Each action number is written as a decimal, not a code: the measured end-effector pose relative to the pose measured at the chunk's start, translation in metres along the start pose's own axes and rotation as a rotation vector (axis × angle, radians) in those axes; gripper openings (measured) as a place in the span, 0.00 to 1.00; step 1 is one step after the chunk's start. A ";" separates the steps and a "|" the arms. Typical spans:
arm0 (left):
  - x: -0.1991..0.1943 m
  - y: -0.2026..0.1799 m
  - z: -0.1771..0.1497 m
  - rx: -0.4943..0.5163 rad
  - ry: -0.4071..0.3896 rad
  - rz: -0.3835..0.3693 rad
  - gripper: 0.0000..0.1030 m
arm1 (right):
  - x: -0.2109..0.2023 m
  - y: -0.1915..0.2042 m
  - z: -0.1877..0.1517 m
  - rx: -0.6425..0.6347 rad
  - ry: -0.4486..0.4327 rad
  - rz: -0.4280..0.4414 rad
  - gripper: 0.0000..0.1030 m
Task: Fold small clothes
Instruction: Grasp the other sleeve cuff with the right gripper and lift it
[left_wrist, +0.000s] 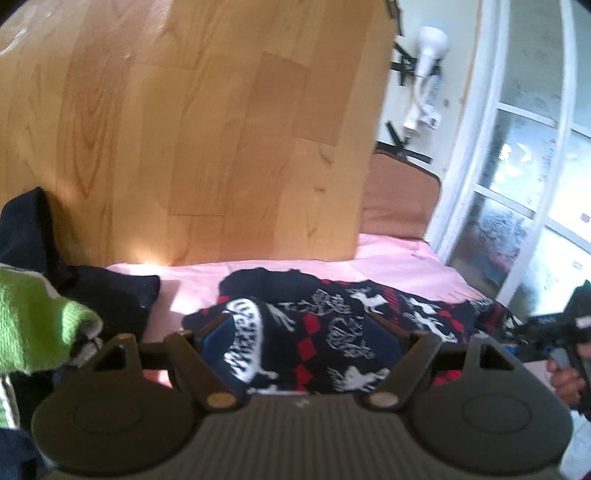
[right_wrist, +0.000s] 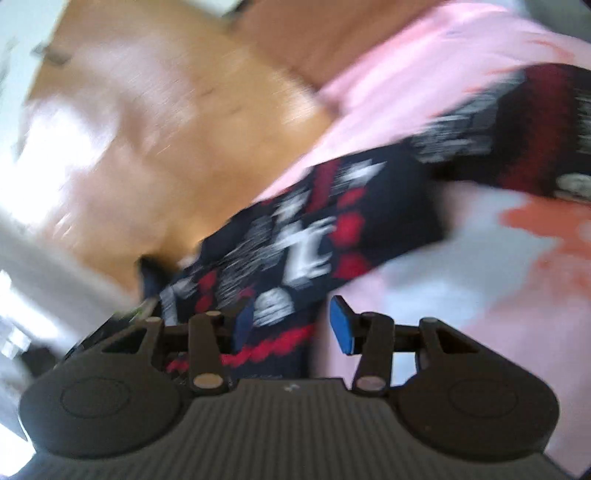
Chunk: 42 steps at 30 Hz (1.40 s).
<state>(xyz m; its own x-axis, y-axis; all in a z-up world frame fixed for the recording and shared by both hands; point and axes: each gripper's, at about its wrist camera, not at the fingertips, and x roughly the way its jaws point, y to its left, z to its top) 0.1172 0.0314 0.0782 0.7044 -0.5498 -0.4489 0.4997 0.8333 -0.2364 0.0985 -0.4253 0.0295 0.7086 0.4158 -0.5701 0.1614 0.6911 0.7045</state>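
Note:
A small dark navy sweater (left_wrist: 332, 332) with white reindeer and red diamonds lies on a pink sheet (left_wrist: 388, 264). My left gripper (left_wrist: 299, 332) is open wide just above it, with the fingers spread over the cloth. In the blurred right wrist view the same sweater (right_wrist: 295, 236) stretches across the pink sheet (right_wrist: 424, 74). My right gripper (right_wrist: 291, 325) is open, and the sweater's hem lies between its blue pads (right_wrist: 341, 325). The right gripper also shows at the far right edge of the left wrist view (left_wrist: 561, 332).
A wooden panel (left_wrist: 203, 129) stands behind the sheet. A dark garment (left_wrist: 110, 295) and a green knit piece (left_wrist: 37, 317) lie at the left. A brown cushion (left_wrist: 399, 199) and a glass door (left_wrist: 535, 166) are at the right.

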 end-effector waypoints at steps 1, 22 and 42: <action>-0.002 -0.003 -0.002 0.005 0.001 -0.007 0.76 | 0.002 -0.005 0.002 0.027 -0.006 -0.026 0.48; 0.019 -0.111 -0.037 0.238 0.149 -0.233 0.76 | -0.003 0.157 0.076 -0.290 -0.284 0.202 0.10; 0.042 -0.042 -0.024 0.182 0.105 0.137 0.70 | 0.084 0.430 0.058 -0.773 -0.159 0.552 0.10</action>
<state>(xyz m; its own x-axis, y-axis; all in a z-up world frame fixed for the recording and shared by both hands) 0.1138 -0.0250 0.0488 0.7202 -0.4157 -0.5554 0.4924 0.8703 -0.0128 0.2675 -0.1271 0.3089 0.6430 0.7534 -0.1376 -0.6795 0.6441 0.3512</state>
